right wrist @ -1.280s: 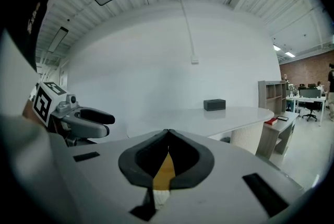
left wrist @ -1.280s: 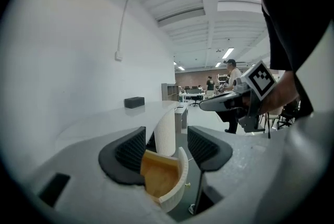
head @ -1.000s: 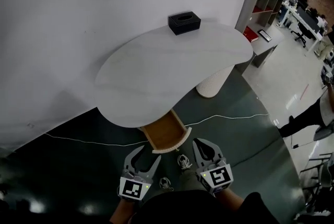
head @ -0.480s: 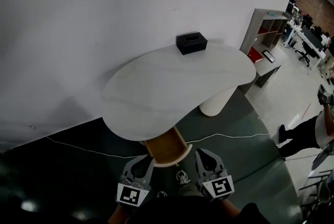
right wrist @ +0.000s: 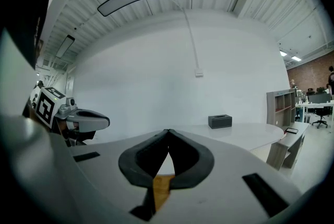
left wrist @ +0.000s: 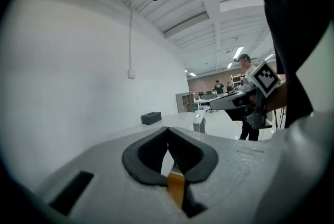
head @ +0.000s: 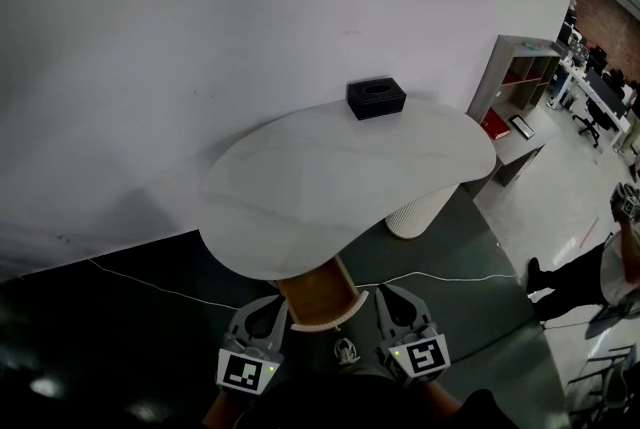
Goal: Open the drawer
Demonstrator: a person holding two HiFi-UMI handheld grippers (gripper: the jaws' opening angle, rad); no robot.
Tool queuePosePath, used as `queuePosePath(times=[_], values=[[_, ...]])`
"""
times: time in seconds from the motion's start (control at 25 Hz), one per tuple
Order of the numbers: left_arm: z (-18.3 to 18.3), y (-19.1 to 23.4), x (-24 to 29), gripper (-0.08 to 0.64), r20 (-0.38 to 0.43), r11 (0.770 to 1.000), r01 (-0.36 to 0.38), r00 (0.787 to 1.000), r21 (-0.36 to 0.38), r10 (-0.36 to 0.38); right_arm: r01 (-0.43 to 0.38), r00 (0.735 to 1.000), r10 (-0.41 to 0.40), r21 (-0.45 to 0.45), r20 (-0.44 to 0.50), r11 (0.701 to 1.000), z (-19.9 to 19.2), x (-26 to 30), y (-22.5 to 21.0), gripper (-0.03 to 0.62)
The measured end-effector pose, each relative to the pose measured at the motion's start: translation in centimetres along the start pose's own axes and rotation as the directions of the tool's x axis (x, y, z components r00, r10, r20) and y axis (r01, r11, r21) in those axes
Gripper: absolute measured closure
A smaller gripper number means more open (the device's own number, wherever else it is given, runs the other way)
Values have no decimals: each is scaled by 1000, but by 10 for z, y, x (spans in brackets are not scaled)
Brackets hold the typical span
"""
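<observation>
Room: white wall (head: 150,67) is backing a white curved table (head: 300,187) over dark floor (head: 120,327).
Drawer: drawer (head: 318,292) is standing pulled out under the table's near edge, with a wooden inside and a pale curved front.
Left gripper: left gripper (head: 278,305) is sitting just beside the drawer; its jaws have just been closing, and its fingers are meeting with nothing between.
Right gripper: right gripper (head: 385,295) is keeping its fingers pressed together, empty.
Head view only: drawer lying between both grippers.
Gripper views only: ceiling (right wrist: 156,14) above; black box (right wrist: 219,121) seen from the side.
</observation>
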State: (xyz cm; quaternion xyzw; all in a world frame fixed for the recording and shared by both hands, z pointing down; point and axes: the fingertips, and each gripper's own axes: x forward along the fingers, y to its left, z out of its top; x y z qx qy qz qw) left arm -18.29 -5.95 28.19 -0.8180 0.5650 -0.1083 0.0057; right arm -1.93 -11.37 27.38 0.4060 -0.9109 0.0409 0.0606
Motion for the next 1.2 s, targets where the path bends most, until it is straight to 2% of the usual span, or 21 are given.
queuePosePath(times=[0.52,1.2], values=[[2,8,17,541,-1,999,-31,1000,-9,31,-62,998,62,-19,-16,998,2,25,-4,591],[-4,9,17,541,-20,998,-57,998,-21,56,-87,996,87,-2,-35,996,-10,32,-4,591]])
